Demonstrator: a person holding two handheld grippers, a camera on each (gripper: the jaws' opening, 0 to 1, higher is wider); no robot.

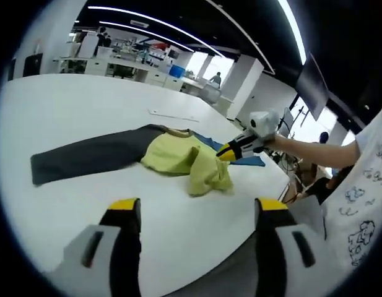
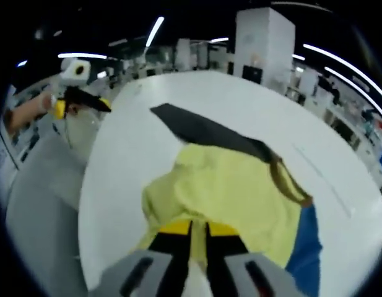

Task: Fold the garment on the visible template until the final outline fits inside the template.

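Garment (image 1: 178,158), yellow with dark sleeves, lies bunched near the counter's (image 1: 67,111) far edge, over a blue template (image 1: 249,161). The right gripper (image 2: 199,238) has its jaws pinched on the yellow cloth. The left gripper (image 1: 194,213) hangs with jaws wide apart, holding nothing. The fold looks just begun; next, the pinched edge needs pulling across flat.

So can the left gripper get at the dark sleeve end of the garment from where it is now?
Probably yes. The left gripper is open above bare white table, and the dark sleeve lies flat ahead with nothing between. The right gripper is shut on the yellow part, well off to the side.
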